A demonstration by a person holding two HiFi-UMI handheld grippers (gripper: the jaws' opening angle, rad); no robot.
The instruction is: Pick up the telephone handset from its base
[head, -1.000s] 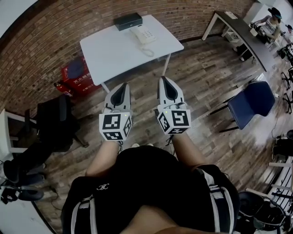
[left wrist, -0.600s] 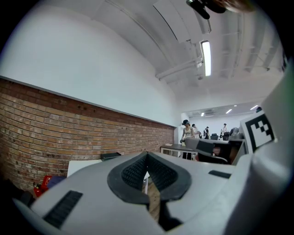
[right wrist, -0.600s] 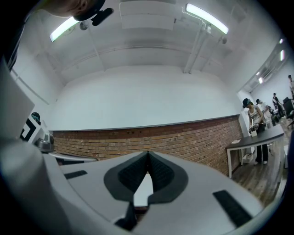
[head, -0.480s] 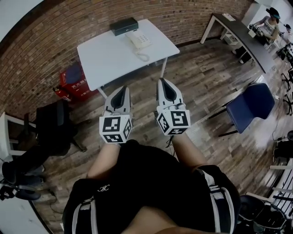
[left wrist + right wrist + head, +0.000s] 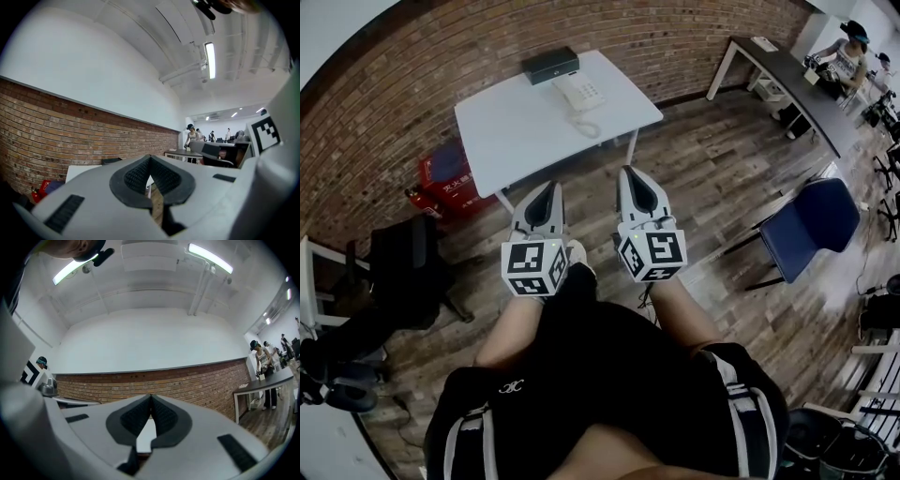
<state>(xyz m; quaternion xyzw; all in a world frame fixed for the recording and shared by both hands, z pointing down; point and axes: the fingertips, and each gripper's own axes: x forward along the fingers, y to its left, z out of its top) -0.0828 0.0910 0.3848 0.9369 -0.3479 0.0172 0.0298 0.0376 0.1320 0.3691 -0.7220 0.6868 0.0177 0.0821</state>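
Observation:
On a white table point(image 5: 525, 127) against the brick wall stands a white telephone point(image 5: 581, 91), its handset lying on the base and a coiled cord point(image 5: 586, 127) in front of it. Both grippers are held side by side over the wooden floor, well short of the table and pointing at it. My left gripper point(image 5: 548, 187) is shut with nothing between its pads point(image 5: 140, 173). The right gripper point(image 5: 630, 173) is likewise shut and empty, its pads point(image 5: 161, 416) meeting at the tips. In the left gripper view, a strip of the table point(image 5: 77, 171) shows past the jaws.
A black box point(image 5: 550, 65) sits behind the phone. Red boxes point(image 5: 445, 169) stand on the floor left of the table, with a black chair point(image 5: 408, 262) nearer. A blue chair point(image 5: 811, 216) is at the right. A dark desk point(image 5: 783, 66) with people stands far right.
The table and phone have drifted left and a little nearer in the head view as the person steps towards them. A shoe now shows between the grippers. Both grippers stay shut.

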